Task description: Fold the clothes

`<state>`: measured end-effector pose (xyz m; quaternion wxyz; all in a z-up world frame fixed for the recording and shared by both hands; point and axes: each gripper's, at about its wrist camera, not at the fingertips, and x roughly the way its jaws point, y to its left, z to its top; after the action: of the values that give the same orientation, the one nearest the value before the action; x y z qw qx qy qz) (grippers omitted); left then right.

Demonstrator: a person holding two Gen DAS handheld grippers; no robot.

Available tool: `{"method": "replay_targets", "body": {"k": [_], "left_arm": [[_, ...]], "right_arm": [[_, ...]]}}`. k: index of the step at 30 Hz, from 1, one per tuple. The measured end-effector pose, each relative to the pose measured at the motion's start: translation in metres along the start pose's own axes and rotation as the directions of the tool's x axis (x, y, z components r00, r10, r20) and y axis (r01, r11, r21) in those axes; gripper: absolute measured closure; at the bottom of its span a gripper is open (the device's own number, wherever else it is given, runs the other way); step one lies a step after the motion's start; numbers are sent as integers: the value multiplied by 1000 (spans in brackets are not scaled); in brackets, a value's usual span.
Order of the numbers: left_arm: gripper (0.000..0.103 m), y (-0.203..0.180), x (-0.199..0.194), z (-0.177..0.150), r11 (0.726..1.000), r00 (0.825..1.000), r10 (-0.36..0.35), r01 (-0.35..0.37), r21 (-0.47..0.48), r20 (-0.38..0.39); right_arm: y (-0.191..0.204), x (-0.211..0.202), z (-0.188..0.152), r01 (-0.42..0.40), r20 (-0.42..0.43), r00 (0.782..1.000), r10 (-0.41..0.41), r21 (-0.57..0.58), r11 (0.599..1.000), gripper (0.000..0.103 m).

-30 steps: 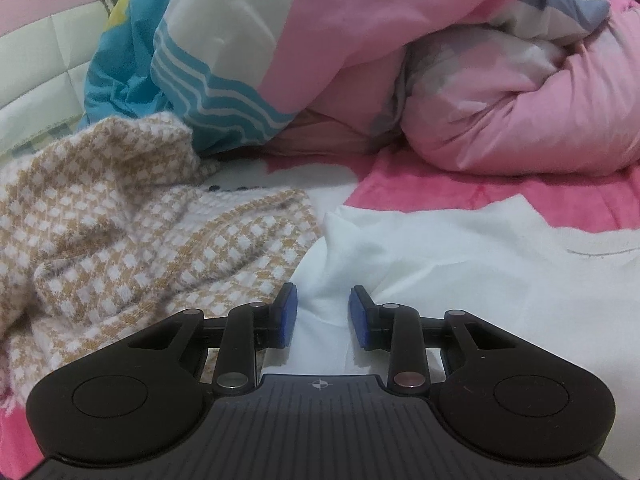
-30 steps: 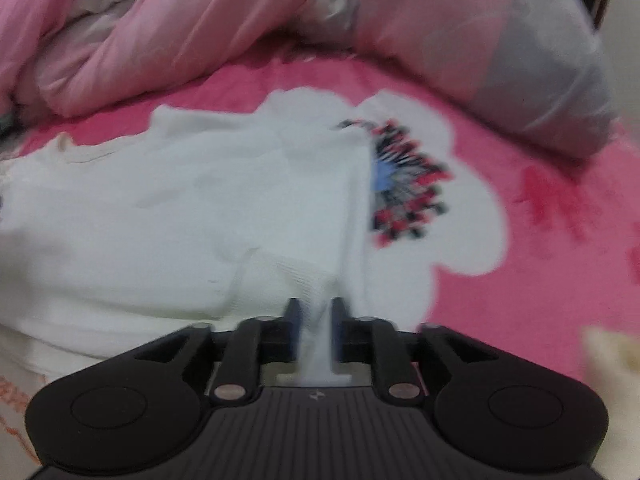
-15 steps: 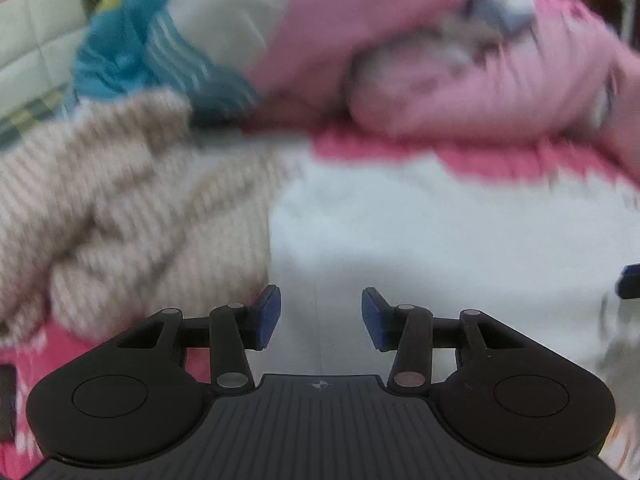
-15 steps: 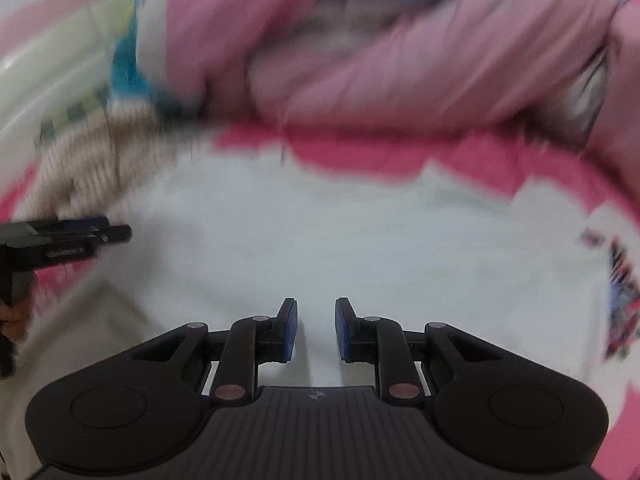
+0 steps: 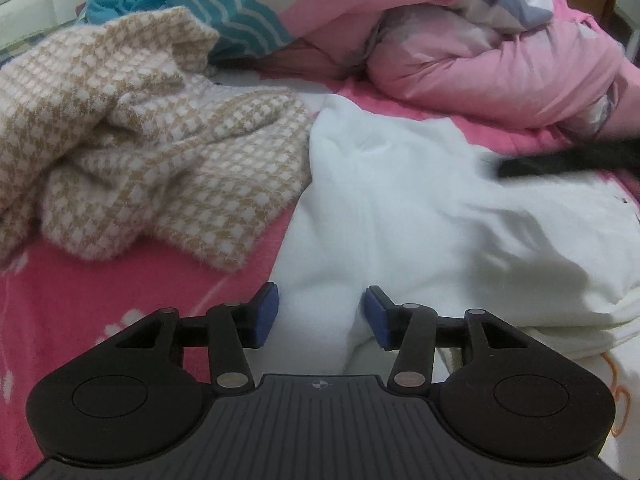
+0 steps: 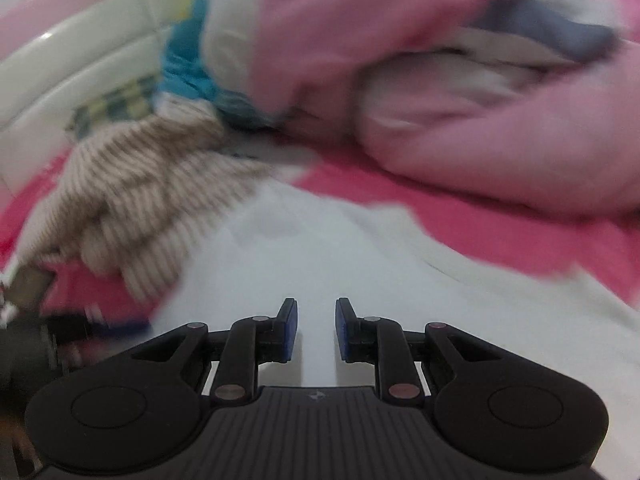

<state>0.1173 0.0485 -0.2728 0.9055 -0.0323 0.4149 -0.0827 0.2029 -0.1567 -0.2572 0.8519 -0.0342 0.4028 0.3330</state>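
A bed (image 5: 80,300) with a deep pink sheet fills both views. Along its far side lies a bunched pink quilt (image 5: 500,80), with grey and white patches showing in its folds; the right wrist view shows the same quilt (image 6: 480,140), blurred. To the left of the quilt is a teal cloth (image 5: 224,12) with white stripes, pressed against a pale padded headboard (image 5: 36,4).

A white garment (image 5: 420,208) lies spread on the sheet in the middle and right of the left wrist view, creased, with a raised fold running toward the camera. In the right wrist view the garment (image 6: 320,264) covers the sheet straight ahead of the fingers. A tan-and-white checked knit (image 5: 140,152) lies crumpled to the left of the garment, its edge touching the white cloth; it appears streaked with blur in the right wrist view (image 6: 132,204).

The left gripper (image 5: 319,316) points down at the garment's near fold. Its jaws are opening, and the fold of white cloth rises between the blue pads (image 5: 266,314) without being pressed by them. The right gripper (image 6: 316,330) has its jaws a little apart, holding nothing, with flat white cloth beneath the gap. A dark, blurred bar (image 5: 568,160) crosses the right edge of the left wrist view above the garment; what it is cannot be told.
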Motion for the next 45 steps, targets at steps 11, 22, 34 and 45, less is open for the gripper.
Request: {"method": "replay_targets", "body": {"k": [11,22,34,45], "left_arm": [[52,37,-5,4,983,989,-149,146,-110,-22],[51,57,-3,0,962,963,-269,267,-49,-26],[46,91,-32,2,940,944,-314,294,-176,-105],[46,94,-100,-75,933,911,-321,257,-250,-259]], "right_arm": [[11,70,31,85,46,995,-89,86,993,90],[12,125,48,119,89,986,-143,232,965,92],[-10,-65,6,183,102,967,-234,362,914,89],[-1,-243,-178,368,-167,929,-331,534,761,84]]}}
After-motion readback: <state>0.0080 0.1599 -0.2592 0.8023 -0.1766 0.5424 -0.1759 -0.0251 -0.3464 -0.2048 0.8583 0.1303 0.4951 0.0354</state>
